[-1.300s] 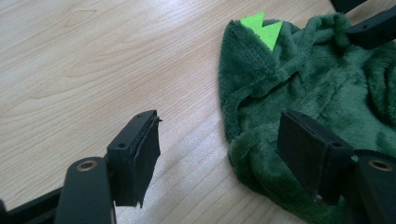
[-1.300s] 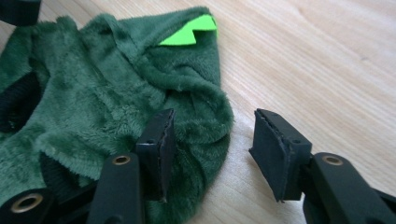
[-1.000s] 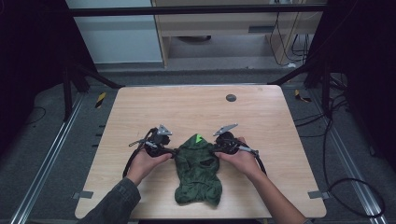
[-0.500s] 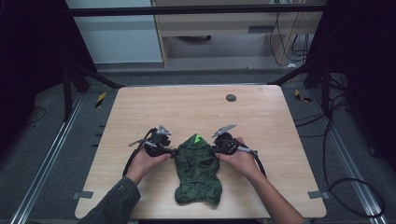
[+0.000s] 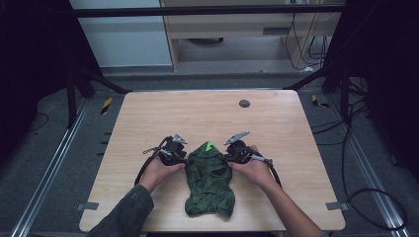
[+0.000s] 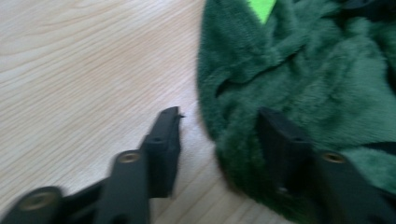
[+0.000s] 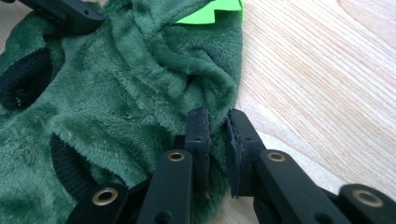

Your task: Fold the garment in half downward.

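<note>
**Green fleece garment between two hand-held grippers**

Wooden table: pale, with a small dark disc near its far edge.

Green garment: plush dark-green fleece with black ribbed openings and a bright green tab at its far end; lies crumpled at the near centre.

Left gripper: jaws apart, straddling the garment's edge.

Right gripper: jaws nearly together, pinching a fold of its edge.

Change: little since a second ago; hands and garment stay put.
</note>
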The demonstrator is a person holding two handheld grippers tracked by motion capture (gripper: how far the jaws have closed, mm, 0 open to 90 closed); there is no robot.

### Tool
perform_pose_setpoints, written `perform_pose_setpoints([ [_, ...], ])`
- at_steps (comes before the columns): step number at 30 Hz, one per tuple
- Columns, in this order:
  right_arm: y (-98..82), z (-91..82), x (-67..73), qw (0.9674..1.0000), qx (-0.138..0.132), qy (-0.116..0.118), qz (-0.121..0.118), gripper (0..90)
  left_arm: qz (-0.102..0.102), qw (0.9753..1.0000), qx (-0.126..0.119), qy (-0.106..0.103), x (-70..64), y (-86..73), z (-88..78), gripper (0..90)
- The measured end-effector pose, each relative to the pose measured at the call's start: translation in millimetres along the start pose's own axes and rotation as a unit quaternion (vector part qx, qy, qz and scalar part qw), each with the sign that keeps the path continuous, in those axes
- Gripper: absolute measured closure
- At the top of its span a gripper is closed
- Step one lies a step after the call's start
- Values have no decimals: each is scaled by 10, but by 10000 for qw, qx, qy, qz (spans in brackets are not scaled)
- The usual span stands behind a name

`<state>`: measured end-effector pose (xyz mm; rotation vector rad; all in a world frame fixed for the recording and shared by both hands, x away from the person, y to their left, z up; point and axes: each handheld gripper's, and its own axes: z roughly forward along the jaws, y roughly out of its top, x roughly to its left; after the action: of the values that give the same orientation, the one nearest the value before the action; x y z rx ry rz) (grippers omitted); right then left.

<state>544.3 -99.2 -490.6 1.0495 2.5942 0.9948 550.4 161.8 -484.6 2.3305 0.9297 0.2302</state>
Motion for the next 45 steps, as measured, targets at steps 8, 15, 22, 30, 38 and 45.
perform_pose_setpoints([
  [8, 21, -9, 6, 10000, 42, 56, -66, 848, -19, 9996, 21, -289, -26, -2, -3, 794],
  [15, 103, -86, -9, 9999, 54, 38, -153, 850, 39, 9996, 71, -255, -30, 62, -55, 822],
  [22, 216, -197, -78, 9999, -26, 39, -129, 851, 101, 9998, -17, -193, -16, 198, -153, 827],
  [30, 346, -290, -143, 9999, -92, 3, -118, 850, 142, 9998, -106, -133, 9, 307, -222, 829],
  [38, 448, -378, -163, 9995, -223, -22, -228, 848, 198, 9996, -192, -57, 16, 369, -319, 828],
  [45, 511, -408, -141, 9991, -309, -39, -274, 847, 157, 9994, -312, -1, 63, 405, -378, 828],
])
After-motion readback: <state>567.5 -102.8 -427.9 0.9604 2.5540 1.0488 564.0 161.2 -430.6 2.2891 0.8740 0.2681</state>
